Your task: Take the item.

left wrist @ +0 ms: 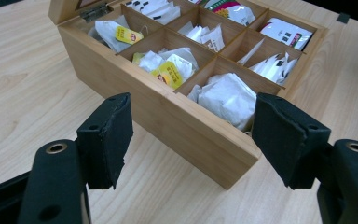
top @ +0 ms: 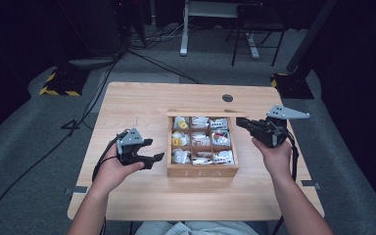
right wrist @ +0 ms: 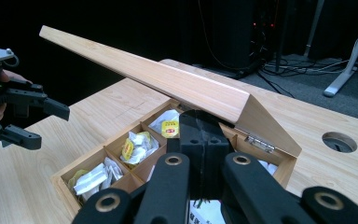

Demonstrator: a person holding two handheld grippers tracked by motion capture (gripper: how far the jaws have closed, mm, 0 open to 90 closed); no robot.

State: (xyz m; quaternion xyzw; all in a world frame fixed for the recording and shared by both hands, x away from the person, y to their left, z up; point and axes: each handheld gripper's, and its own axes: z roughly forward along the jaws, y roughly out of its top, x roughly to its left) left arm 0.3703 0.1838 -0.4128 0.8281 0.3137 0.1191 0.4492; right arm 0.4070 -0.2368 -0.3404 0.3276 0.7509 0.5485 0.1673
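At the left of the high view, the left claw hangs over the bare counter, just beside the left wall of the wooden tea box. Its jaws stand wide apart with nothing between them; in the left gripper view they frame the box's near corner without touching it.

The tea box sits mid-counter, a grid of nine compartments under a raised lid hinged at the far side. In the left gripper view, the nearest cell holds plain white tea bags. The next cell along that wall carries white sachets with yellow labels, and the one by the hinge a white bag with a yellow tag. The middle row shows small white packets, and the cells along the far wall hold white packets with dark print and one with red and green print.

To the right, the right claw is at the box's far right corner. Its jaws are pressed together with nothing visibly caught between them, their tips just under the tilted lid's edge.
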